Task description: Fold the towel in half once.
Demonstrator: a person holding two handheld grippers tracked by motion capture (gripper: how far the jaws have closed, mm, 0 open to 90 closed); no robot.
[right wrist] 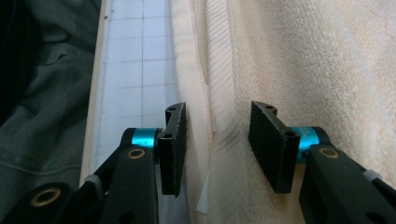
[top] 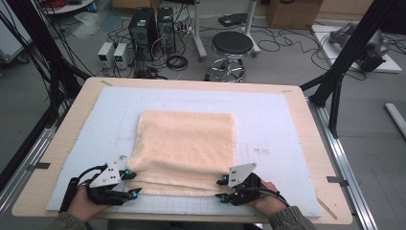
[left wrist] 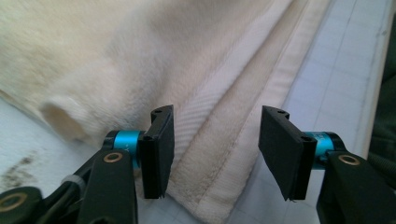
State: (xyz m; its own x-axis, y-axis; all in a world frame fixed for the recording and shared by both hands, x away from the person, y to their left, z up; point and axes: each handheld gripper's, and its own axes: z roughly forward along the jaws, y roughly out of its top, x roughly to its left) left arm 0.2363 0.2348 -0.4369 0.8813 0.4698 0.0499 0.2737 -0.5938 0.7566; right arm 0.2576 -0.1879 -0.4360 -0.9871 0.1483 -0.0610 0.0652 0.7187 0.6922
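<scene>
So the folded towel (top: pixel 184 151) lies flat mid-table on the pale mat (top: pixel 268 129), roughly square, its layered hem edge facing the person. The left gripper (top: pixel 134 183) and right gripper (top: pixel 220 189) sit at its near corners, fingers spread, straddling the hem. A stool (top: pixel 232 45) stands beyond the table (top: pixel 306 124).

this is a lab or robotics test room, not a home. beyond the far edge of the pale wooden table (top: pixel 306 124), well ahead of the grippers, two black desktop computer towers (top: pixel 152 29) stand on the grey floor amid loose black cables (top: pixel 282 40). a round black stool on a chrome base (top: pixel 231 53) sits near them, black metal frame struts (top: pixel 352 45) rise ahead to the right, and a brown cardboard box (top: pixel 292 12) lies farther back.
</scene>
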